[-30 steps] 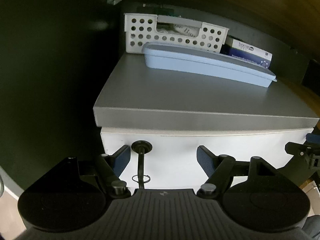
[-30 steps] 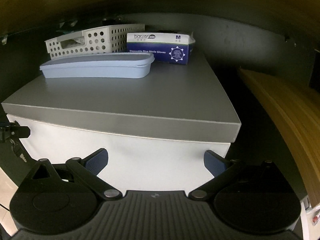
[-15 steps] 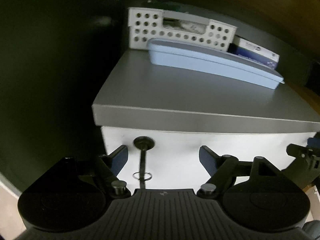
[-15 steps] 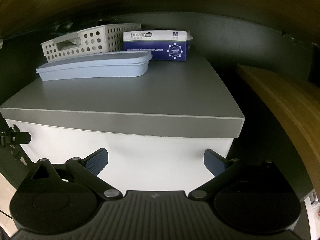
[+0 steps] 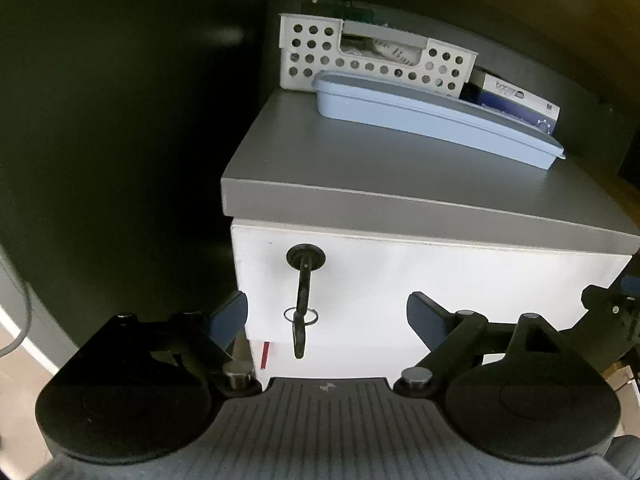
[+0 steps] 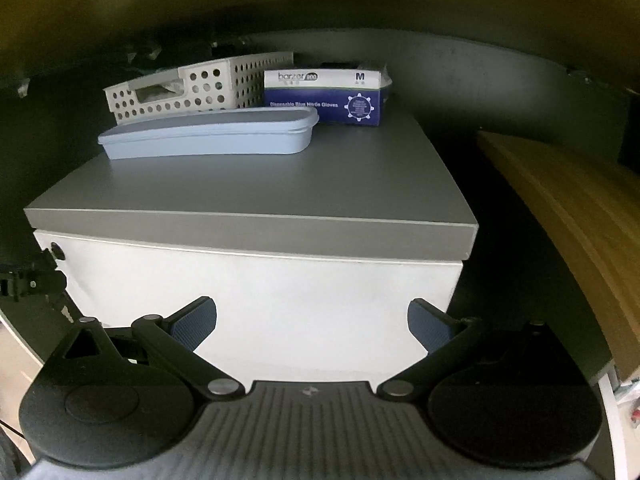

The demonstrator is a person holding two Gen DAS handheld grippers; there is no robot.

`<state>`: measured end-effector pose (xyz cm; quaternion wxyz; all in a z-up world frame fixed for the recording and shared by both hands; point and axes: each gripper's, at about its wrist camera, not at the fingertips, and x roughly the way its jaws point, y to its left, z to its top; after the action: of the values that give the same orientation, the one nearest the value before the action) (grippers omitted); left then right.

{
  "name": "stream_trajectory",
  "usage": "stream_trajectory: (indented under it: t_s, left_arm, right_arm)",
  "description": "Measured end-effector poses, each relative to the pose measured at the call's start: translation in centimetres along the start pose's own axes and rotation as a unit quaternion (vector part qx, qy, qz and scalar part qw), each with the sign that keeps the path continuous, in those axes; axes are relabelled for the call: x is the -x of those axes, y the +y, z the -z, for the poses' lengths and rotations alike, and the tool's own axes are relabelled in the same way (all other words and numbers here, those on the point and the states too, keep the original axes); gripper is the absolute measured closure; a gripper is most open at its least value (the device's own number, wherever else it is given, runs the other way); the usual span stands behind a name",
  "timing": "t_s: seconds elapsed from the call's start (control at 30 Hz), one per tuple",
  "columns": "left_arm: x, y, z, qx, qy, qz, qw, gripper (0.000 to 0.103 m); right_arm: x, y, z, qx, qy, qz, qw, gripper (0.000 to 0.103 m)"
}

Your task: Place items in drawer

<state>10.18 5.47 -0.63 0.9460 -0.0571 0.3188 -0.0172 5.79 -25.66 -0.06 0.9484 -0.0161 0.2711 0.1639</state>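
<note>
- The left gripper (image 5: 326, 316) stands in front of the white drawer front (image 5: 420, 280). Its jaws have just been opening and are now wide. The key (image 5: 301, 308) hangs from the lock (image 5: 306, 258) between them, but the pads do not press on it.
- The right gripper (image 6: 312, 322) is also wide and empty, before the right part of the same front.
- The drawer looks closed, so I judge that the step in hand is to open it. No handle shows on the front. A good way is perhaps to catch the lower edge of the front or the key, and to pull straight out without twisting.
- The items wait on the grey top (image 6: 256, 184) of the cabinet: a long blue case (image 6: 208, 138), behind it a white basket with holes (image 6: 200, 88), and beside that a box of nitrile gloves (image 6: 324, 96).
- The space is low and dark, with a wooden board (image 6: 568, 208) to the right of the cabinet. The hanging key and its ring (image 5: 301, 315) may catch a finger.
</note>
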Motion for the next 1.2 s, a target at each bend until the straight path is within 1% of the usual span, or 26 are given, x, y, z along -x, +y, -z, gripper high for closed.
stream_trajectory:
  t_s: [0.03, 0.13, 0.23, 0.4, 0.53, 0.63, 0.83, 1.07, 1.2]
  left_arm:
    - [0.3, 0.0, 0.1, 0.001, 0.001, 0.001, 1.0000, 0.013]
    - [1.0, 0.0, 0.5, 0.002, 0.003, 0.004, 1.0000, 0.012]
    - [2.0, -0.1, 1.1, 0.001, -0.004, 0.000, 1.0000, 0.007]
    - [3.7, -0.4, 1.9, -0.003, -0.012, 0.004, 0.9999, 0.006]
    - [5.1, -0.7, 2.5, 0.000, -0.022, -0.001, 0.9998, 0.000]
    - [5.8, -0.9, 2.9, -0.008, -0.018, 0.008, 0.9998, 0.000]
    - [6.6, -0.9, 3.4, -0.010, -0.016, 0.014, 0.9997, 0.000]
    - [6.2, -0.8, 3.4, -0.011, -0.011, 0.000, 0.9999, 0.000]
    - [6.0, -0.6, 3.3, 0.002, -0.009, -0.008, 0.9999, 0.000]
  right_arm:
    - [-1.2, 0.2, -0.9, 0.000, 0.001, 0.000, 1.000, 0.000]
    - [-1.4, 0.6, -1.6, 0.003, -0.001, 0.001, 1.000, 0.000]
    - [-0.7, 0.8, -1.7, 0.004, -0.004, 0.001, 1.000, 0.000]
    - [0.9, 0.9, -1.2, 0.004, -0.005, -0.002, 1.000, 0.000]
    - [2.2, 1.0, -0.6, 0.007, -0.002, -0.005, 1.000, 0.000]
    - [2.9, 0.9, -0.2, 0.010, -0.004, -0.006, 1.000, 0.000]
    - [3.2, 1.0, 0.0, 0.010, -0.008, -0.008, 1.000, 0.000]
    - [2.7, 1.2, -0.2, 0.009, -0.011, -0.011, 1.000, 0.000]
    - [2.7, 1.3, -0.3, 0.012, -0.013, -0.013, 1.000, 0.000]
